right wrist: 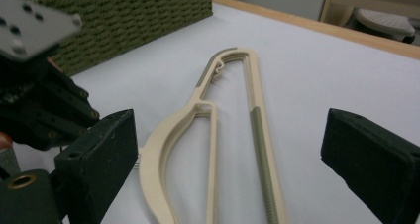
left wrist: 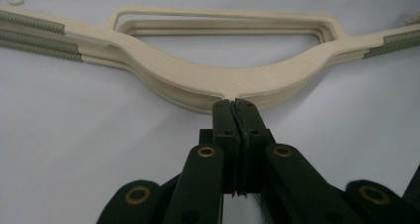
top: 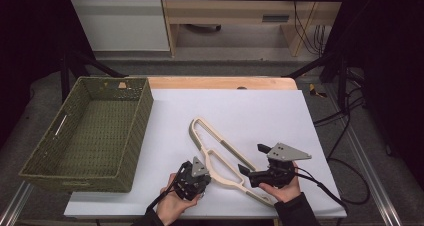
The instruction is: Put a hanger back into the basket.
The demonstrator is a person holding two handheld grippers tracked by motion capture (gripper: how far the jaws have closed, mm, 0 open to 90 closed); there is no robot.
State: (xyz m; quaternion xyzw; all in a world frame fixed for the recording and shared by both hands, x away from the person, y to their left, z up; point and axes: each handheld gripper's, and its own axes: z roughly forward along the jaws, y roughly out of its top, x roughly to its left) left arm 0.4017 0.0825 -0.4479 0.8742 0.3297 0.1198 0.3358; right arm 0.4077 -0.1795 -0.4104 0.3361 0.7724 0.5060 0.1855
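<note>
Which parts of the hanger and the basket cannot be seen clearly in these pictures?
- Hanger: its near end sits behind the right gripper in the high view.
- Hanger hook, left gripper view: hidden by the left gripper.
- Basket: cut by the top edge in the right gripper view.

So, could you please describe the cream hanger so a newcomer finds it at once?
Start at the white table, right of the green woven basket. The hanger lies flat and slantwise near the front edge. It is cream plastic with olive ribbed strips, unlike anything nearby.
</note>
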